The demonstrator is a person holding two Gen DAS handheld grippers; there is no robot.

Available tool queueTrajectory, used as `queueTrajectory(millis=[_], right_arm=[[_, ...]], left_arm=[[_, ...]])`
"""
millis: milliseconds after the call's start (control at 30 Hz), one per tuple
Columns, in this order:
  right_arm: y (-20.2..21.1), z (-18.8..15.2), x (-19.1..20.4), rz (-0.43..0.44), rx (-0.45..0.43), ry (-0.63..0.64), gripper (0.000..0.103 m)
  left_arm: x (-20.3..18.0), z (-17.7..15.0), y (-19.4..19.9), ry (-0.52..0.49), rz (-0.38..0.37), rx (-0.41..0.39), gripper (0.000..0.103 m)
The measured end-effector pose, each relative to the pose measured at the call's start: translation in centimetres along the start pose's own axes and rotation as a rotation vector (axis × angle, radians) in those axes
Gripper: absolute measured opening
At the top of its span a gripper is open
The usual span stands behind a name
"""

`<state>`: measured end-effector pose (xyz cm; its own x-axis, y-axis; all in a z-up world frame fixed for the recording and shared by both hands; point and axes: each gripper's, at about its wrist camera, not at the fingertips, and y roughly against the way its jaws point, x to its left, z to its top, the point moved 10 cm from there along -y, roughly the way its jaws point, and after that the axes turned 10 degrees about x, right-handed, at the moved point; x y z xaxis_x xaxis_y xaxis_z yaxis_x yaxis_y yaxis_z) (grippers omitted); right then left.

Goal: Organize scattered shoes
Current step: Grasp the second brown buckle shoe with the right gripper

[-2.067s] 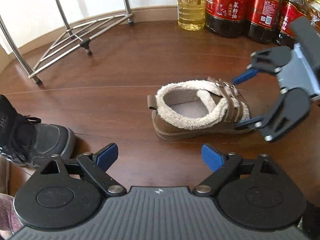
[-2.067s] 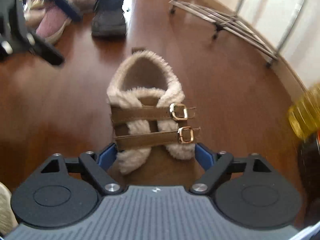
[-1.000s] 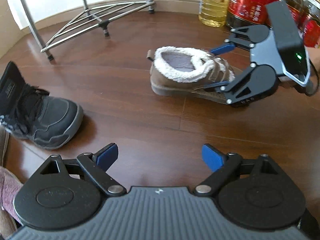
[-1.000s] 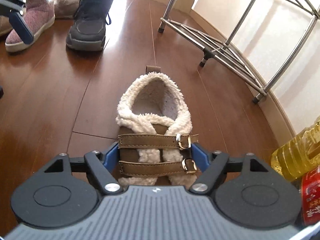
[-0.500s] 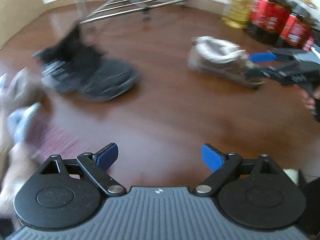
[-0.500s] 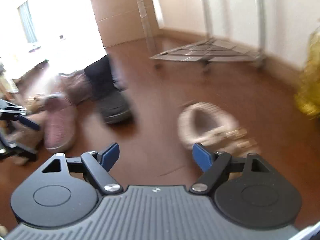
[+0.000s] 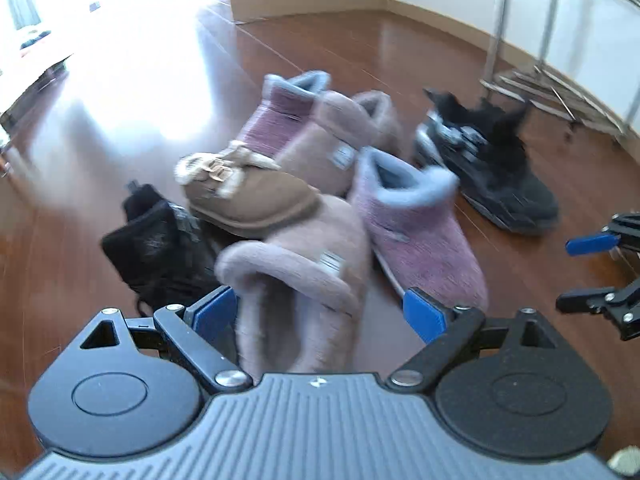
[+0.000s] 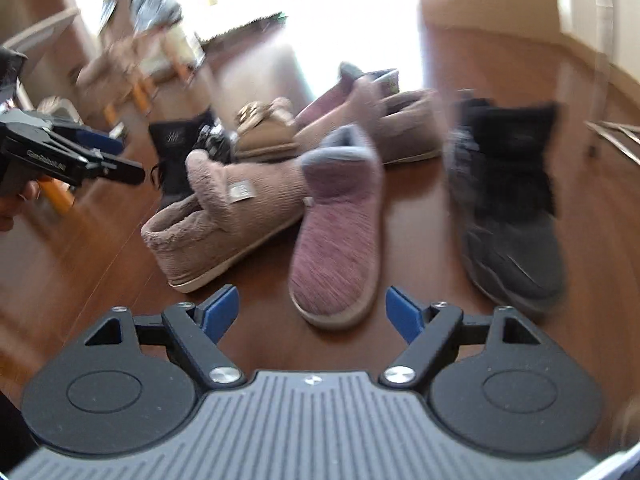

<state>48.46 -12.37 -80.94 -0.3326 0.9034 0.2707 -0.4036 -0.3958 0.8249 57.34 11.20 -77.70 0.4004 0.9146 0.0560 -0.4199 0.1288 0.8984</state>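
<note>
1. Left gripper (image 7: pixel 320 312) hangs released over the shoe pile, its blue pads wide apart; the fuzzy opening of a beige slipper (image 7: pixel 296 280) shows between them, but whether a pad brushes it is hard to tell through the blur
2. Right gripper (image 8: pixel 312 308) is also unclenched, with the toe of a mauve slipper (image 8: pixel 336 240) lying on the floor between its spread pads, neither pad pressing on it
3. Both views are smeared; labels on the slippers cannot be read, and the clutter at 10 to 11 o'clock in the right wrist view cannot be made out
4. Right gripper enters the left wrist view only at 3 o'clock, cut off by the edge; the left gripper enters the right wrist view at 9 o'clock, with only part of the hand (image 8: pixel 16 200) holding it visible
5. Shoes on the wood floor (image 7: pixel 400 48), counted in the left wrist view: two beige slippers, two mauve slippers with blue-grey cuffs, two black sneakers and one brown buckle shoe (image 7: pixel 248 196), seven in all
6. Far beige slipper (image 7: pixel 340 140) and far mauve slipper (image 7: pixel 288 108) are partly hidden behind the buckle shoe at 12 o'clock
7. One black sneaker (image 7: pixel 160 248) lies at 9 o'clock, partly covered by the near beige slipper; the other black sneaker (image 7: pixel 492 172) stands apart at 2 o'clock
8. Metal rack (image 7: pixel 560 92) at 2 o'clock is cut off by the frame
</note>
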Motion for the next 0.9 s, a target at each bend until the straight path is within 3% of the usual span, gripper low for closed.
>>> queueTrajectory(millis=[67,100,133,167,533,667,900], right_arm=[[-1.9,2.8,0.7,0.032,0.049,0.043,0.074],[-2.3,3.5,0.8,0.035,0.059,0.057,0.068],[-3.0,4.6,1.1,0.041,0.078,0.086,0.056],[-3.6,5.3,1.2,0.042,0.091,0.103,0.053],[-13.8,18.7,4.0,0.069,0.187,0.229,0.048],[-17.0,22.0,4.7,0.034,0.165,0.204,0.086],[-21.9,24.9,6.0,0.010,0.147,0.162,0.090]], left_arm=[[1.5,0.6,-0.6,0.028,-0.006,-0.008,0.092],[2.2,1.2,-1.1,0.044,-0.016,-0.018,0.092],[2.9,1.9,-1.5,0.061,-0.030,-0.030,0.092],[3.6,2.5,-2.0,0.078,-0.044,-0.042,0.092],[6.8,4.7,-6.0,0.111,-0.047,-0.107,0.092],[7.8,4.4,-6.4,0.111,-0.033,-0.121,0.092],[9.6,3.8,-7.1,0.130,-0.024,-0.116,0.092]])
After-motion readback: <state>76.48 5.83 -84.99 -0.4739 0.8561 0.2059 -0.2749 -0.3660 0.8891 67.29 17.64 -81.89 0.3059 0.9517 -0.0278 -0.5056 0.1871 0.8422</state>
